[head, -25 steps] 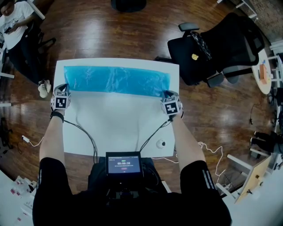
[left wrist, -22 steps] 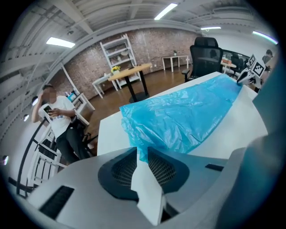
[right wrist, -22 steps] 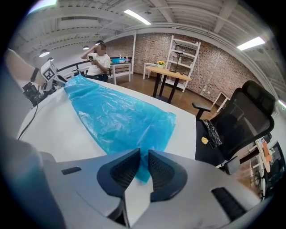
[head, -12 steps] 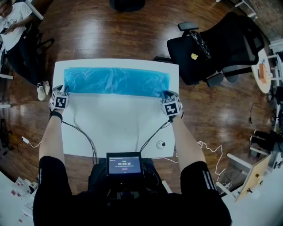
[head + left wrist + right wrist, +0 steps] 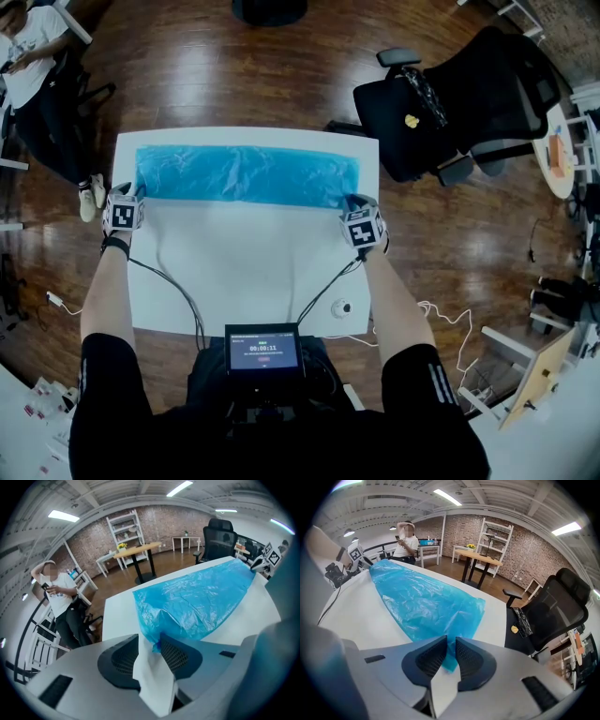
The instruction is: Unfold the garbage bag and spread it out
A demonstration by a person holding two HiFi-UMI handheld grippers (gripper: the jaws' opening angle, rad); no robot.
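A blue garbage bag (image 5: 246, 174) lies as a long flattened strip across the far half of the white table (image 5: 244, 272). My left gripper (image 5: 131, 194) is at the bag's near-left corner. In the left gripper view (image 5: 149, 643) its jaws have just been opening and stand apart. The bag's corner (image 5: 197, 602) lies loose between them, against the right pad. My right gripper (image 5: 354, 201) is at the near-right corner. In the right gripper view (image 5: 451, 641) its jaws are pinched on the bag's tip (image 5: 422, 602).
A black office chair (image 5: 450, 103) stands beyond the table's far-right corner. A seated person (image 5: 33, 56) is off the far left. A small round object (image 5: 342, 306) lies near the table's front-right edge. Cables run from both grippers to a screen (image 5: 263, 349) at my chest.
My left gripper has slid a little left and toward me, to the table's left edge. The right gripper and the bag have kept still.
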